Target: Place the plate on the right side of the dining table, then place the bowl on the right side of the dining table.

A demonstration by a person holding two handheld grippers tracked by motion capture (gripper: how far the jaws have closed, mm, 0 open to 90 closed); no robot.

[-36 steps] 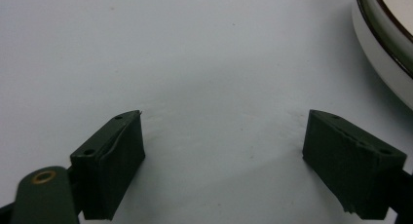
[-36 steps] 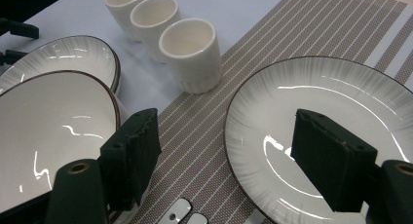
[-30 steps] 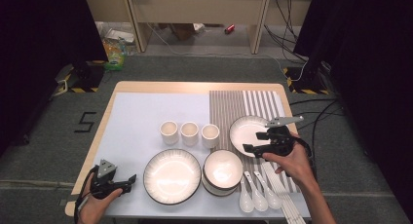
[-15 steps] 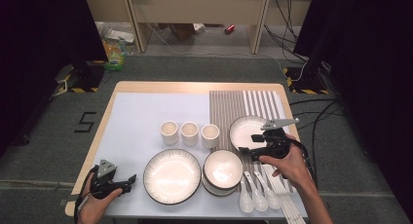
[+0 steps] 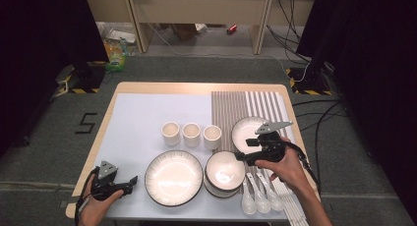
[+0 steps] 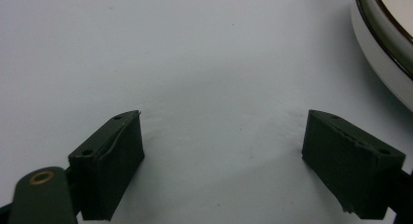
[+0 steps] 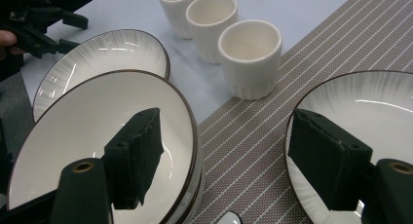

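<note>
Compared with a second back, the right gripper (image 5: pixel 242 157) has crept a bit toward the person and leftward, off the middle of the small plate (image 5: pixel 246 130) on the striped mat (image 5: pixel 231 108) and down to the gap between that plate and the stack of bowls (image 5: pixel 224 172). Its jaws stand wide apart with nothing between them; in the right gripper view one jaw hangs over the top bowl's inside and the other over the small plate's near rim.

The left gripper (image 5: pixel 132 181) just sits parked at the near left corner of the table (image 5: pixel 147 88), jaws open too, bare tabletop between them, with the big plate (image 5: pixel 173 177) just off to its side.

My read: this is the approach step, lining up on the bowl stack's rim, nothing grabbed yet. Next move looks like dropping so one jaw goes inside the top bowl and one outside, then squeezing on the rim. Tight spot though, since the small plate sits right beside the stack and the spoons (image 5: pixel 259 194) lie just in front. The three cups (image 5: pixel 191 134) sit well clear behind.
</note>
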